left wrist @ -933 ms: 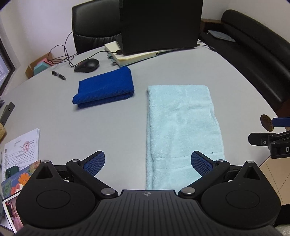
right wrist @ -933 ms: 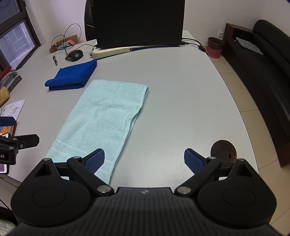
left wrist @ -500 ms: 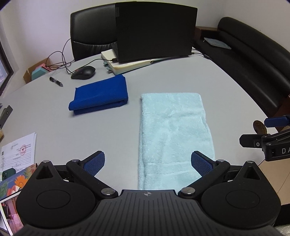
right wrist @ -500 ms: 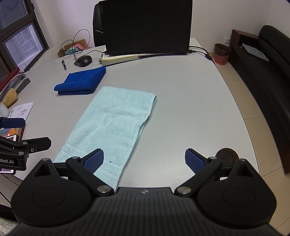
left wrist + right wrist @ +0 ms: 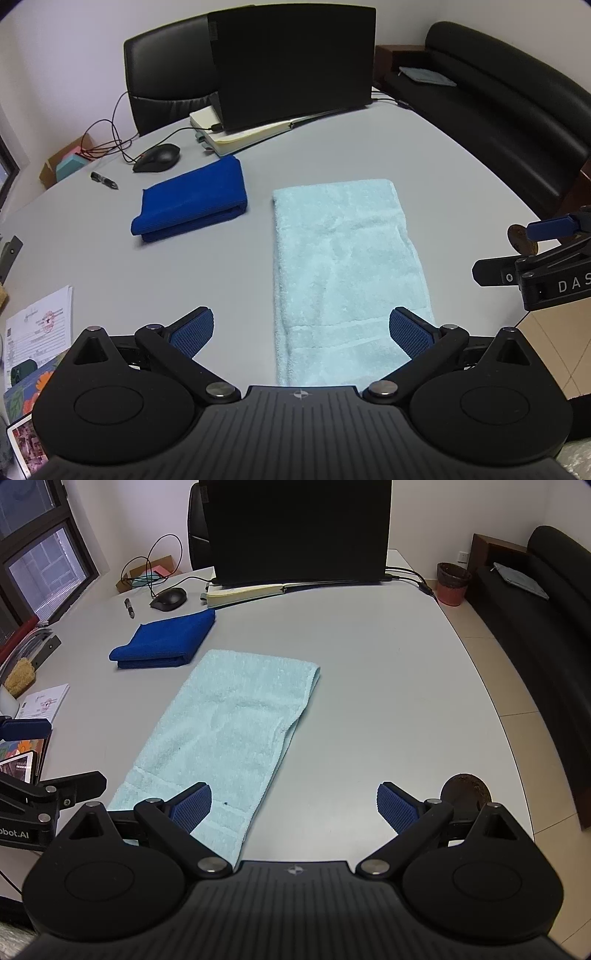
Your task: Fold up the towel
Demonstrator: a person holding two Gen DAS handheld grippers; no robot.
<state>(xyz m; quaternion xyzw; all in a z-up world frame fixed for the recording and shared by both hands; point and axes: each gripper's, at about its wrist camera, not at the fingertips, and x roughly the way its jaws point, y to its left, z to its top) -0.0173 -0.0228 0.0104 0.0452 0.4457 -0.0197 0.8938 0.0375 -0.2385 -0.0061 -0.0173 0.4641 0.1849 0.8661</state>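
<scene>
Left gripper (image 5: 301,332) hovers over the near edge of the counter, blue-padded fingers (image 5: 194,332) spread wide, nothing between them. Right gripper (image 5: 293,808) likewise: fingers (image 5: 192,806) spread, empty, its left pad over the towel's near right corner.

Pale aqua terry towel (image 5: 343,266) lies flat on the grey rounded counter (image 5: 207,280) as a long strip running away from the grippers. It looks already doubled lengthwise: in the right wrist view a second layer's edge peeks out along the right side. Woven band crosses near the close end; small dark speck there.

Handling judgement: soft, limp, light; will sag and drag if lifted by one point only. Pile should give fair grip to the pads. Best hold is probably the two near corners, both layers pinched together, then carry to the far short edge.

Beyond, to the left: folded deep-blue cloth (image 5: 192,199), apart from the towel. Farther: black mouse (image 5: 159,158), open black laptop (image 5: 291,62) on a notebook.
</scene>
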